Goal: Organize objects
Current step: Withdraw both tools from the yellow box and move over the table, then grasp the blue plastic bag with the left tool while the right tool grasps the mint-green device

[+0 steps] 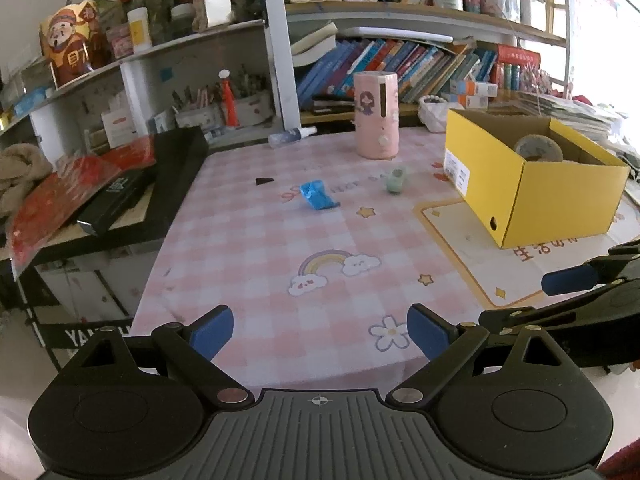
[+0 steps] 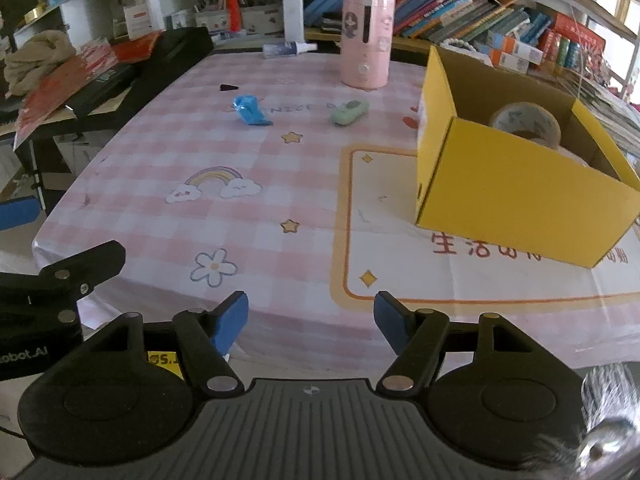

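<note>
Objects for sorting lie on the pink checked surface (image 2: 280, 184) ahead of you. Nearest, your left tool (image 1: 320, 334) and right tool (image 2: 311, 322) hover over the front edge, both with fingers apart and nothing between them. Further in, a blue packet (image 2: 250, 110) and a green toy car (image 2: 349, 111) lie apart from each other. To the right stands a yellow box (image 2: 512, 196), open, with a roll of tape (image 2: 528, 122) inside. Beyond them a pink canister (image 2: 366, 40) stands upright.
</note>
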